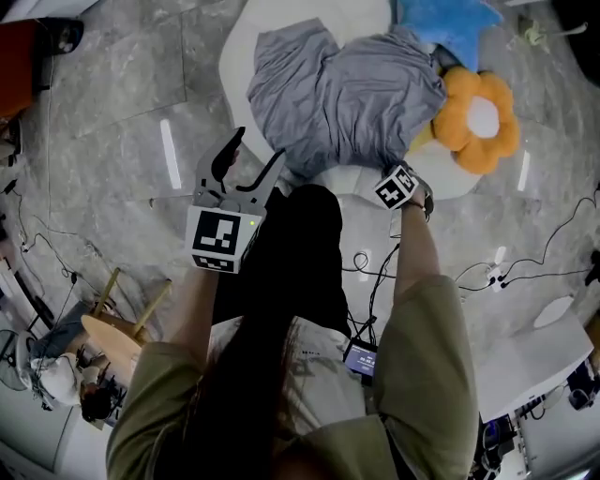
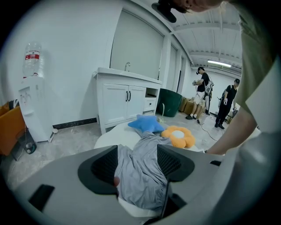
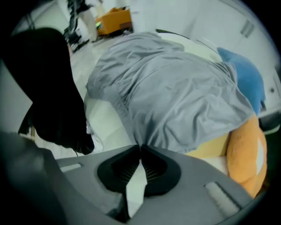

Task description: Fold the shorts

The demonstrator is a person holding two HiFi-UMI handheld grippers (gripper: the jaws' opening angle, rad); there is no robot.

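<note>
Crumpled grey shorts lie on a round white table, reaching from its middle to the near edge. My left gripper hovers open at the shorts' near left edge. In the left gripper view the cloth shows between the spread pads without being pressed. My right gripper points down at the near right edge, mostly hidden under its marker cube. In the right gripper view its jaws are shut, and the shorts' hem puckers into the tips.
A blue star cushion and an orange flower cushion lie against the shorts' far right side. Cables trail over the floor to the right. A white cabinet, a water dispenser and two standing people are beyond the table.
</note>
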